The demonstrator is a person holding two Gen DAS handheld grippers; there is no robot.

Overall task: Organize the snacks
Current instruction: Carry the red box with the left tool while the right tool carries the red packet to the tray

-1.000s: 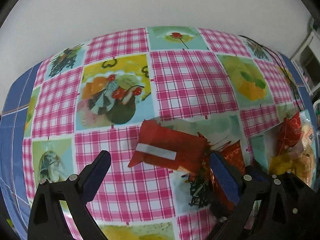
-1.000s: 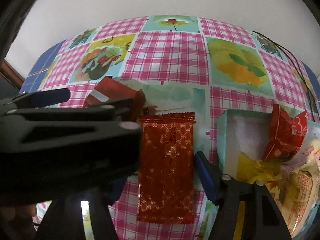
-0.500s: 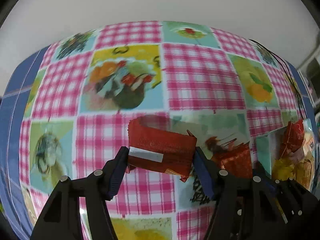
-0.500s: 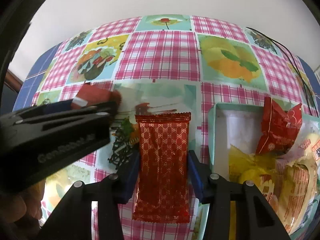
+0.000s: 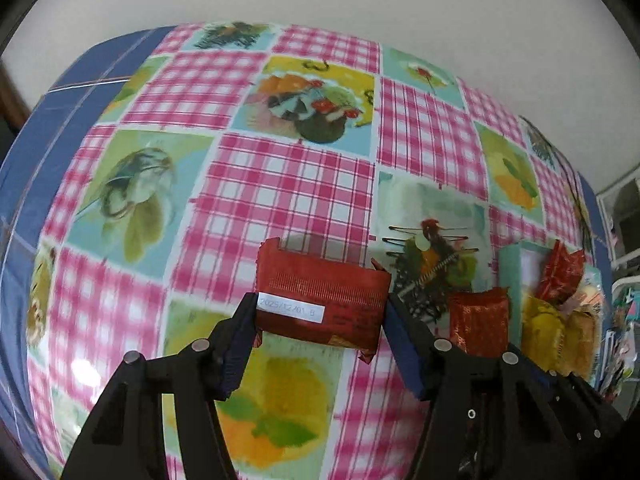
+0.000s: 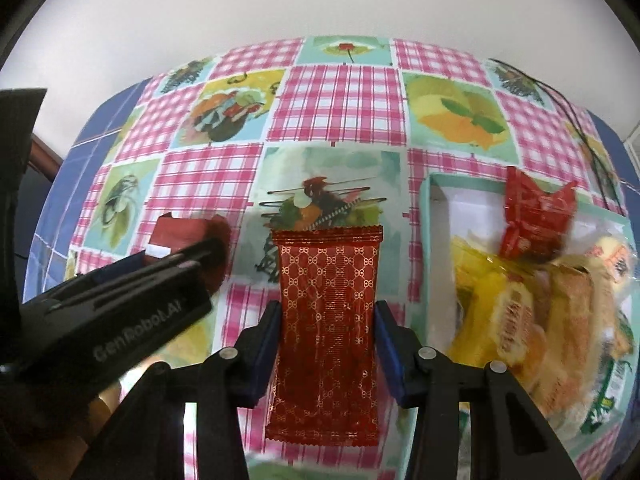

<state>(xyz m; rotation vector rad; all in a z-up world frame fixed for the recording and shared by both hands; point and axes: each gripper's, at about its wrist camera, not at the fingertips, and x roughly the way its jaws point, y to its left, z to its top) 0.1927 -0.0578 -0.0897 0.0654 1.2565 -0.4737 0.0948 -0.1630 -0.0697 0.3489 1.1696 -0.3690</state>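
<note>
Over a glossy pink-checked tablecloth (image 5: 288, 184), left gripper (image 5: 320, 312) clamped on a ribbed dark-red packet (image 5: 324, 300) with white date label, right gripper (image 6: 327, 340) squeezing a long crinkly red foil packet (image 6: 327, 312), just beside a teal box (image 6: 436, 240) of yellow wrapped snacks (image 6: 520, 300), crumpled red packet (image 6: 532, 216) on top.

We read two texts. A white sticker (image 5: 290, 309) on the red snack packet (image 5: 324, 300) held between the left gripper's (image 5: 320, 320) fingers carries the date "2025/12/01", followed by a character that looks like "B". The left gripper's black body, seen left of the right gripper (image 6: 327, 332), bears "GenRobot.AI" (image 6: 138, 338). Print on the other wrappers is too blurred to read.
</note>
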